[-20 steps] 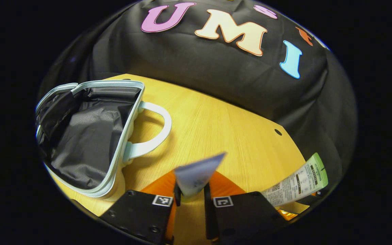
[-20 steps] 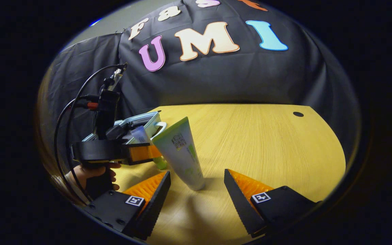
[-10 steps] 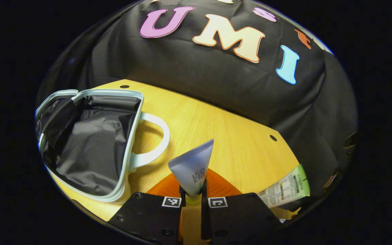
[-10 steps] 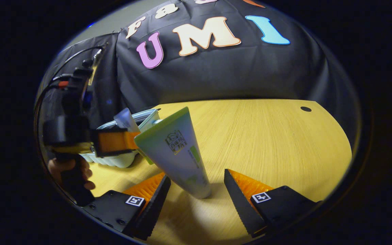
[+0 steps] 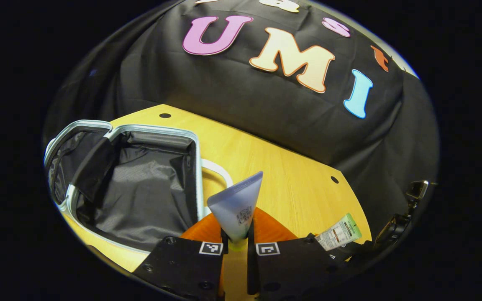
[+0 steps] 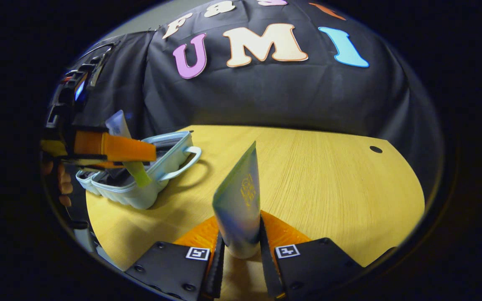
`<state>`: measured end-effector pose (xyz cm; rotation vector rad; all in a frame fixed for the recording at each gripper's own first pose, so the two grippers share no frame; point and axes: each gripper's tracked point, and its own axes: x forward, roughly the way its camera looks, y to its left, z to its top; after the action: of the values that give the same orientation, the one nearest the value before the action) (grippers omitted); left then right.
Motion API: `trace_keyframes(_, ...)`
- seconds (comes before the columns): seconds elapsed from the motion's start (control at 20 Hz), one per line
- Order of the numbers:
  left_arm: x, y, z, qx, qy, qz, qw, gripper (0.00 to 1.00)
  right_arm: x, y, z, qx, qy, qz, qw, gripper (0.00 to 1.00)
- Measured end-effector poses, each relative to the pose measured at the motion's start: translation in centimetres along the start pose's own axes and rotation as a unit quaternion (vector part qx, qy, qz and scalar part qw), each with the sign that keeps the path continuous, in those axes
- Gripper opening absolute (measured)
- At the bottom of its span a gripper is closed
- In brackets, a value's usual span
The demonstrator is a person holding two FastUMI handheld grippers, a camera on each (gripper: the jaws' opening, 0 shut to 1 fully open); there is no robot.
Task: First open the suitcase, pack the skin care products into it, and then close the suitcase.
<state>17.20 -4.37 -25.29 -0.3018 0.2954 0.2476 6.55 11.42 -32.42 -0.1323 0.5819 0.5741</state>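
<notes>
The left claw (image 5: 236, 244) is closed on a pale blue tube (image 5: 237, 205), which is gripped near its cap end so that the flat crimped end points forward and up. This grip is judged to leave the long body free to be lowered into the case first. In the right gripper view the left claw (image 6: 140, 152) is seen carried beside the suitcase (image 6: 140, 184), with the tube's yellow-green cap hanging below the fingers against the case's near wall.

The right claw (image 6: 239, 251) is closed on a larger green-and-white tube (image 6: 241, 209), which is clamped across its lower body with the crimped end upward. A hold low on the tube is judged to keep it from swinging during the transfer. In the left gripper view part of the green-and-white tube (image 5: 339, 232) is seen at the lower right, clear of the left claw.

The suitcase (image 5: 140, 188) lies on the wooden surface (image 5: 291, 184) with its lid folded back, so that the dark lined compartment is exposed from above. Its looped handle (image 5: 220, 169) faces the open area of the surface. Nothing is seen inside the compartment, though part of it is hidden. The opening step is judged complete; packing is in hand, and the closing step is not yet begun.
</notes>
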Motion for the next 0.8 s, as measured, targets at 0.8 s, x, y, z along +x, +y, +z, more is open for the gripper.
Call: trace_keyframes(0.8, -1.8, 14.9, -1.3, 0.005, 0.291, 0.005, 0.957, 0.14, 0.0, 19.0, 10.4, -0.006, 0.053, 0.087, 0.995, 0.38)
